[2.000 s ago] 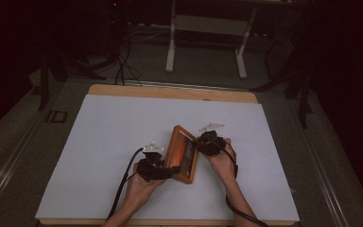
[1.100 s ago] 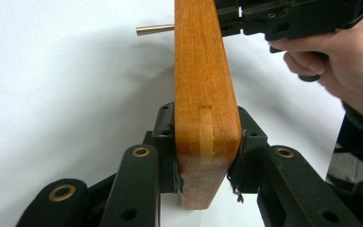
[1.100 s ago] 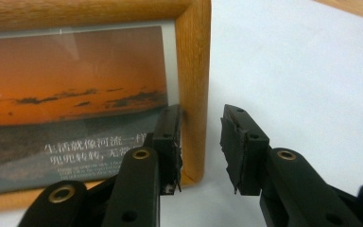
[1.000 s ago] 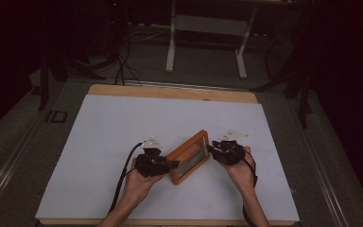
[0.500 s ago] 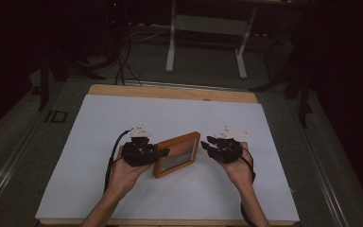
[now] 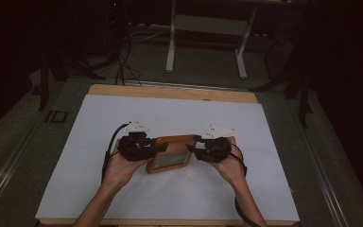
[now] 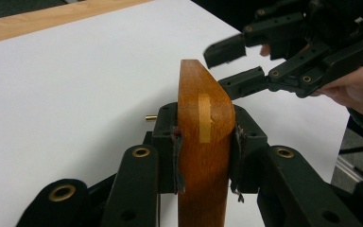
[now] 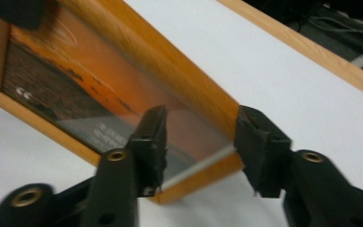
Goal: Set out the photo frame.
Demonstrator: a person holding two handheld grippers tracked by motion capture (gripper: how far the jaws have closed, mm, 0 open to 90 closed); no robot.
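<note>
High view: the room behind the counter (image 6: 99,198) is dark, and only a pale metal stand (image 6: 205,35) and some floor cables (image 6: 123,56) can be made out there; the person's forearms are cut off at the bottom edge. A wooden picture frame (image 6: 170,153) with an orange-brown rim and a dim print under glass is held over the white sheet (image 6: 179,118) that covers the counter, between the left claw (image 6: 157,148) and the right claw (image 6: 194,150); whether the frame rests on the sheet or hangs clear cannot be told from here. Left gripper view: the frame (image 7: 203,142) appears edge-on, upright, its lower part cut off by the picture's bottom; the left claw (image 7: 203,142) pinches it, pads pressed on both faces. Beyond it, the right claw (image 7: 234,64) stands spread near the frame's far end. Right gripper view: blurred; the frame (image 8: 99,90) runs slantwise, its upper left corner cut off, showing an orange sunset print with small unreadable lettering. The right claw (image 8: 201,142) has just been opening, its jaws parted with the frame's corner between them, the pads not pressing.
</note>
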